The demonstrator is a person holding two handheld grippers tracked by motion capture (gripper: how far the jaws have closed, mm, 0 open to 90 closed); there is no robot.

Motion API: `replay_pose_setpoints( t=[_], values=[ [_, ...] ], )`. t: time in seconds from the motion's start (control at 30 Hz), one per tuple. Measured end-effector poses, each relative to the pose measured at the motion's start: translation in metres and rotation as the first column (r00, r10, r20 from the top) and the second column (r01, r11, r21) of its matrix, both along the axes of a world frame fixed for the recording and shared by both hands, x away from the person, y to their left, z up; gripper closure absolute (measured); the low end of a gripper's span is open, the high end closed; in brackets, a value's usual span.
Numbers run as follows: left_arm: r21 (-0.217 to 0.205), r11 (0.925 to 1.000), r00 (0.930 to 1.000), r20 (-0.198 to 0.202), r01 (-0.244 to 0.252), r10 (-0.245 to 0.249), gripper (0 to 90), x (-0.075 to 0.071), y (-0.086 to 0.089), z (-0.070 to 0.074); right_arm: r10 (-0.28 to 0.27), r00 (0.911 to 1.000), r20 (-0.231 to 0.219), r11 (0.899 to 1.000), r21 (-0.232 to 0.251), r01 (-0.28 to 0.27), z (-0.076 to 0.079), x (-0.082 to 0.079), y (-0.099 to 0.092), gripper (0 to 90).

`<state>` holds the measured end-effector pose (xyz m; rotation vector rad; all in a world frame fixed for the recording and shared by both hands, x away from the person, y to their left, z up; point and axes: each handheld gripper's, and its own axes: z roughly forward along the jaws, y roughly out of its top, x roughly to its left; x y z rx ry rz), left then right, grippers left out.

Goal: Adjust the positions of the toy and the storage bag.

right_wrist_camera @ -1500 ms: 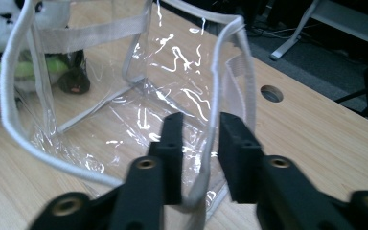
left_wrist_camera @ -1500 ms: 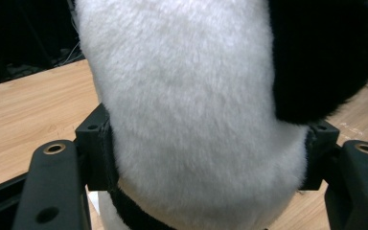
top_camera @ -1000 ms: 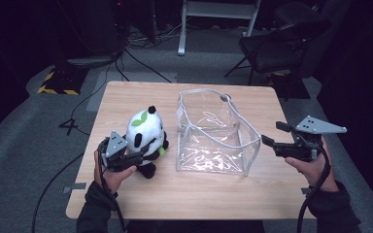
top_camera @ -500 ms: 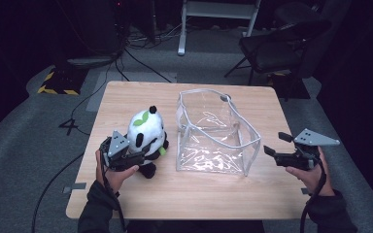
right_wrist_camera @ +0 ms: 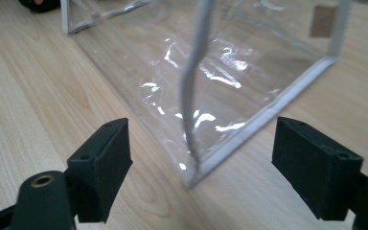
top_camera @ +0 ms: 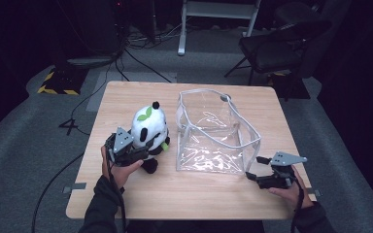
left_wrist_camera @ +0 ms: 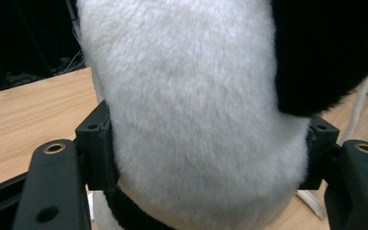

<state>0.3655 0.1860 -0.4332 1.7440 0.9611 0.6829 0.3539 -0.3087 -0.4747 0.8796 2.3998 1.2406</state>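
Wooden table (top_camera: pixel 141 194), fluffy white-and-black panda plush (top_camera: pixel 149 128)

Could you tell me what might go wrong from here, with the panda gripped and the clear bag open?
The clear bag looks floppy, so its rim may sag as the panda goes in. The right gripper has open jaws facing only a bottom corner and might slip. The left gripper squeezes soft plush, which could slide.
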Motion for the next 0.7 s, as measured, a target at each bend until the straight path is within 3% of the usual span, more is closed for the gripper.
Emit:
replay_pose_setpoints(
  t=[0.07,0.17,0.23,0.27,0.5,0.7],
  values=[
    [-0.005,1.0000,1.0000,0.002,0.001,-0.001,29.6,0.003,-0.001,-0.001,-0.007,0.9999,0.010,0.999,-0.044,0.008,-0.009,0.000,0.010,23.4],
    [-0.013,0.9999,0.9999,0.008,-0.007,0.007,29.8,0.008,-0.004,-0.002,-0.026,0.9996,0.011,0.998,-0.052,0.027,-0.018,0.004,0.021,27.2],
    [-0.020,0.9997,0.9999,0.010,-0.014,0.014,29.8,0.012,-0.007,-0.003,-0.037,0.9993,0.011,0.998,-0.058,0.037,-0.020,0.007,0.024,39.8],
    [-0.016,0.9998,0.9998,0.011,-0.014,0.014,29.9,0.013,-0.008,-0.004,-0.046,0.9990,0.000,0.997,-0.060,0.045,-0.022,0.009,0.026,40.4],
    [-0.014,0.9994,0.9995,-0.007,-0.031,0.031,29.5,0.024,-0.019,-0.002,-0.067,0.9978,-0.001,0.993,-0.094,0.066,-0.029,0.014,0.036,37.3],
    [-0.011,0.9992,0.9992,-0.005,-0.039,0.039,29.4,0.036,-0.025,-0.002,-0.094,0.9955,-0.013,0.993,-0.070,0.093,-0.030,0.022,0.036,31.9]
  ],
)
